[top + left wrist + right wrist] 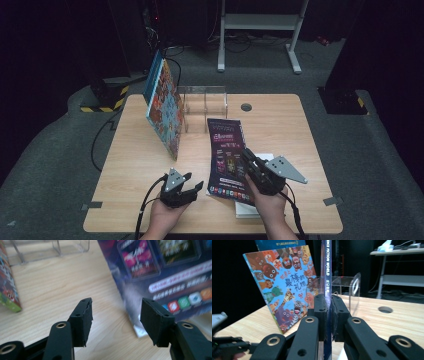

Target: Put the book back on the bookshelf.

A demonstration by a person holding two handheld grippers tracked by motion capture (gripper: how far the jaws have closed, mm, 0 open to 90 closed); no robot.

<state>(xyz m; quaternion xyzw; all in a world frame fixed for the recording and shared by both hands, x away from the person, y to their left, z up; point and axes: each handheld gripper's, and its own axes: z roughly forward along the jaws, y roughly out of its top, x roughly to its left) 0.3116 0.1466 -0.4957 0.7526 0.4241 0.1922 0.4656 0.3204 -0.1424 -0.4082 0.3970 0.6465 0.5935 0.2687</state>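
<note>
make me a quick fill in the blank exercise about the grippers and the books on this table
1. The right gripper is shut on the spine of the ____ magazine.
2. The jaws of the left gripper stand ____ with nothing between them.
3. The picture book with cartoon animals leans against the clear ____ rack.
4. A white book lies ____ the magazine.

Missing words: dark purple; open; acrylic; under

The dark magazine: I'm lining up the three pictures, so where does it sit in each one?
High view: dark magazine at centre, right tongs clamped on its right edge.
Left gripper view: its cover upper right, beyond the open left tongs.
Right gripper view: its spine edge-on at centre.
Shared landmark: animal picture book.
</note>
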